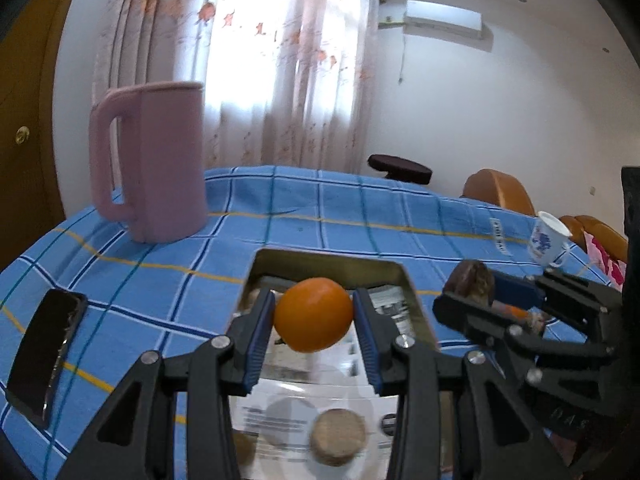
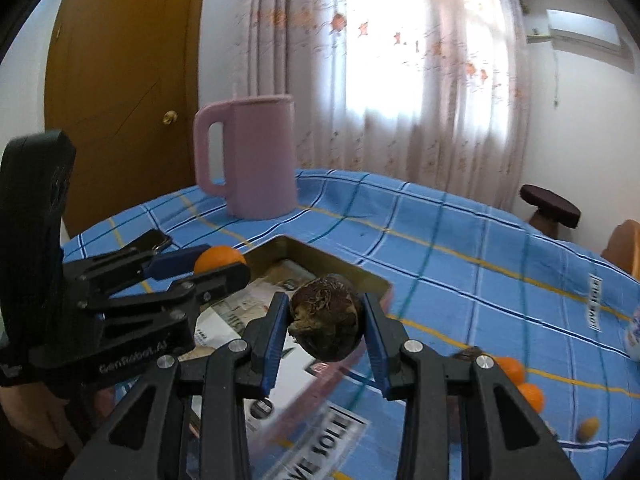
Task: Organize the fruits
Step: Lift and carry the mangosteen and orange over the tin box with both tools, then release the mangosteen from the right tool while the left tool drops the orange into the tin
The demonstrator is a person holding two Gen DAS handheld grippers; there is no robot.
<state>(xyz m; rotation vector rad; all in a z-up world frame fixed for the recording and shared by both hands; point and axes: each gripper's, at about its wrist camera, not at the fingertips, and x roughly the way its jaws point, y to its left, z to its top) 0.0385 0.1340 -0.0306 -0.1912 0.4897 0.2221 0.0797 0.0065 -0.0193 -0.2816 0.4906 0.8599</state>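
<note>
Above the metal tray | left gripper is clasping an orange | right gripper is gripping a dark wrinkled fruit | both fruits are hanging over the tray, probably for dropping in.

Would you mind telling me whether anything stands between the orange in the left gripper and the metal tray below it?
Nothing visible does. The left gripper holds the orange above the metal tray; beneath it lie only the tray's paper lining and a round brown piece nearer the camera. The right gripper is off to the side.
</note>
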